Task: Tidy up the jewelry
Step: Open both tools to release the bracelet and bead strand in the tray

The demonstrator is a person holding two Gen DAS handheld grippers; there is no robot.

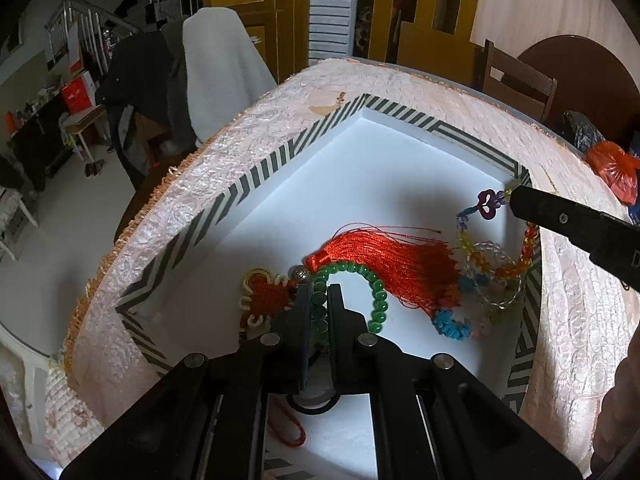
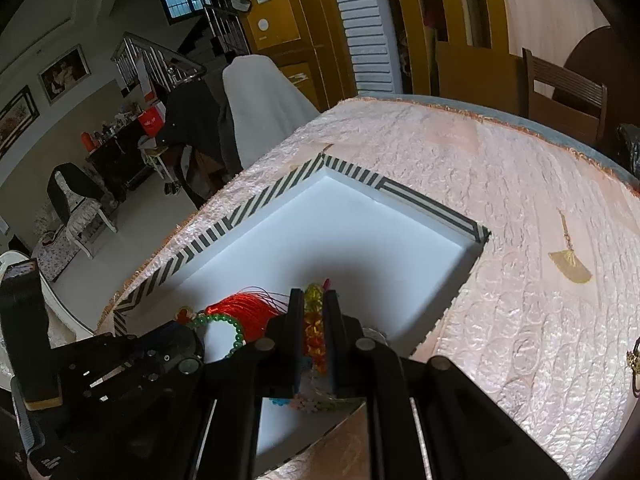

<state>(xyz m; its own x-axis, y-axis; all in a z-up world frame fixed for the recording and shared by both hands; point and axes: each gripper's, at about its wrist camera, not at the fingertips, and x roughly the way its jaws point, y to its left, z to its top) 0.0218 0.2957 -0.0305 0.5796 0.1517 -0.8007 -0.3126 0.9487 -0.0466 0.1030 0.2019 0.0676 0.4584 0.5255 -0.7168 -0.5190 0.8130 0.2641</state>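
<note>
A white tray with a striped rim sits on the pink tablecloth; its rim also shows in the right wrist view. My left gripper is shut on a green bead bracelet that carries a red tassel and a red knot, low over the tray floor. My right gripper is shut on a multicoloured bead string, which also shows in the left wrist view at the tray's right side with a purple charm.
A gold fan-shaped pendant lies on the cloth right of the tray, another gold piece at the far right edge. A red bag sits at the table's far right. Chairs and a covered object stand beyond the table.
</note>
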